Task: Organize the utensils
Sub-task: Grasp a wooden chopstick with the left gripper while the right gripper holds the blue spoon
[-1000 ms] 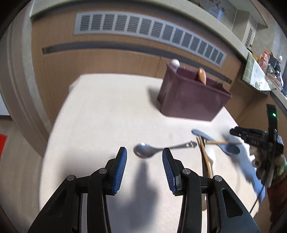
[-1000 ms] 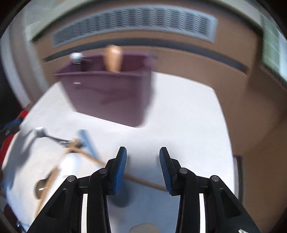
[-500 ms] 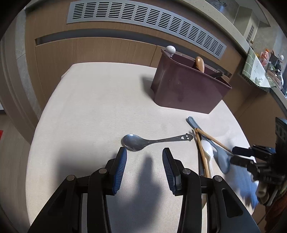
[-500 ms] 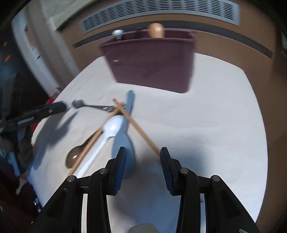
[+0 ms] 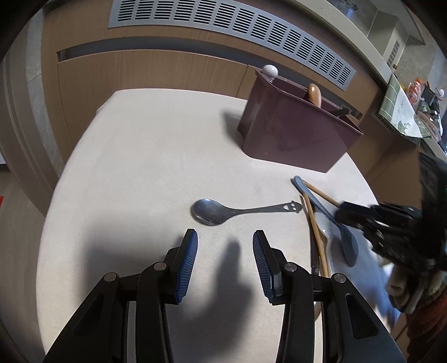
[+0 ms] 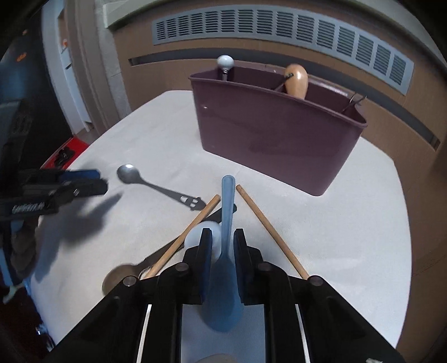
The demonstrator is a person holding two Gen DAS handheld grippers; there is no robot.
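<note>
Right wrist view, bottom centre: the right gripper (image 6: pixel 222 245) has its two fingers drawn close on either side of the blue spoon (image 6: pixel 225 262). The spoon's handle runs up between the pads toward the upper centre, and its bowl lies below them at the bottom of the frame. Whether the pads actually press the handle cannot be told. Just left of the fingers sits a white spoon (image 6: pixel 195 237), partly hidden. One wooden chopstick (image 6: pixel 181 240) slants from lower left up to the blue handle. A second chopstick (image 6: pixel 268 229) slants away to the lower right. A dark spoon (image 6: pixel 117 276) lies at lower left.

Left wrist view, bottom centre: the left gripper (image 5: pixel 225 259) is wide open and holds nothing. It hovers over the pale table (image 5: pixel 145 156). Just above its fingertips, mid-frame, lies the metal spoon (image 5: pixel 218 213), bowl to the left. Its handle extends right and ends in a cut-out face. That end lies near the pile of spoons and chopsticks at the right.

Farther back, upper right in both views, stands the dark red caddy (image 6: pixel 273 139), upright on the table. A white-knobbed utensil (image 6: pixel 225 62) shows above its left compartment. A wooden handle (image 6: pixel 297 81) shows above the middle. Behind the table is a wooden cabinet (image 5: pixel 156 72) with a grey vent grille (image 5: pixel 223 25).
</note>
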